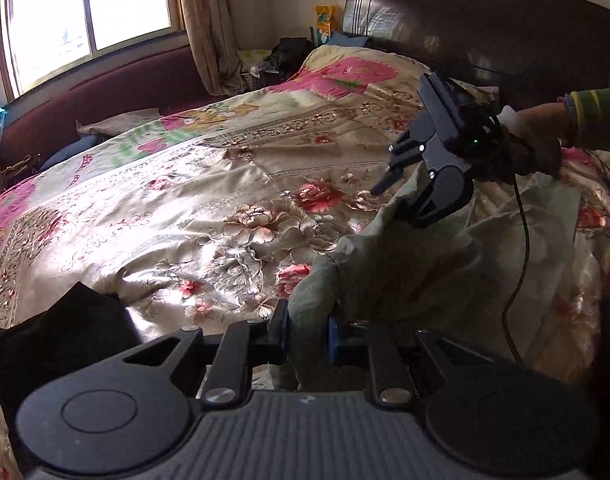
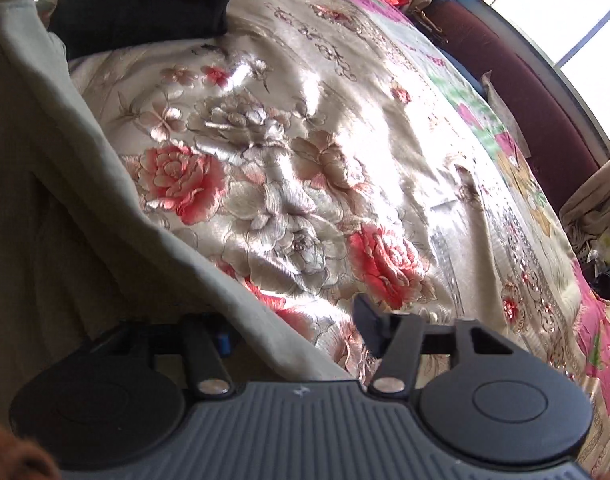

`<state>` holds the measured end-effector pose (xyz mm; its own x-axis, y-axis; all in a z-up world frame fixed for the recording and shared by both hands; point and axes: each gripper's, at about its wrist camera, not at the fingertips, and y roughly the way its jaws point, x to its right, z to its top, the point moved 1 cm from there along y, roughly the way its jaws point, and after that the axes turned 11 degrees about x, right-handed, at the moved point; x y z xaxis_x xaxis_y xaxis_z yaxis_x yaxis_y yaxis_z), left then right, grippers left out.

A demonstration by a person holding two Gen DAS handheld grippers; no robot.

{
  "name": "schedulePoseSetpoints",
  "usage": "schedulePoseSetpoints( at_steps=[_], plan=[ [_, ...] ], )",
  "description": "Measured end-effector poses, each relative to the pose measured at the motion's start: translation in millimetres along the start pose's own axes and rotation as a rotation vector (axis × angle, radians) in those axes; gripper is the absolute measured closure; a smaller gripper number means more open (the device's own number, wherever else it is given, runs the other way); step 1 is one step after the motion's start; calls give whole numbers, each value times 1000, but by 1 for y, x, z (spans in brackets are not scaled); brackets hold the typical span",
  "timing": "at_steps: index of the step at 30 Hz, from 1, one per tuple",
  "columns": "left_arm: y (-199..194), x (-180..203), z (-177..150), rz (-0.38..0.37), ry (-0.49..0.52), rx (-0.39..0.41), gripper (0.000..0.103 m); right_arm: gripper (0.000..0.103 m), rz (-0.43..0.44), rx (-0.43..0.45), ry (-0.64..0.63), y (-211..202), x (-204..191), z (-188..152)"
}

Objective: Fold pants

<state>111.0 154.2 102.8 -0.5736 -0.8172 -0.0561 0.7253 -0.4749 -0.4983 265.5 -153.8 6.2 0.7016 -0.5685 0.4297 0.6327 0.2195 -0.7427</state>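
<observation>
left gripper jaws clamped on bunched edge of pants, grey-green, lifted off floral bedspread. right gripper jaws clamped on pants fabric at 3 o'clock of left view. folded black garment at 8 o'clock.

Two tongs, one pants, one black garment.

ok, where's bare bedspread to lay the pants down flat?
Free: the wide flowered middle of the bedspread, bordered by the pillow at the headboard end, the dark folded garment at the near edge, and the maroon bench under the window. Crowded: the right side, where the grey-green pants hang between both hand-held grippers.
</observation>
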Motion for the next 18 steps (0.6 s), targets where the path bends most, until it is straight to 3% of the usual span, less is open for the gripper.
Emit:
schedulePoseSetpoints(
  at_steps=[6, 10, 12, 15, 18],
  plan=[
    [23, -33, 8, 107, -9, 0, 70, 102, -101, -6, 133, -36, 16, 12],
    [33, -49, 35, 177, 5, 57, 70, 102, -241, 61, 155, -82, 42, 46],
    [27, -49, 43, 197, 10, 91, 70, 102, -260, 104, 157, -107, 44, 56],
    [6, -41, 37, 200, 22, 123, 69, 102, -315, 131, 83, -139, 10, 54],
    [-10, -23, 7, 207, 64, 99, 69, 101, -234, 120, 81, -149, -55, 32]
  ],
)
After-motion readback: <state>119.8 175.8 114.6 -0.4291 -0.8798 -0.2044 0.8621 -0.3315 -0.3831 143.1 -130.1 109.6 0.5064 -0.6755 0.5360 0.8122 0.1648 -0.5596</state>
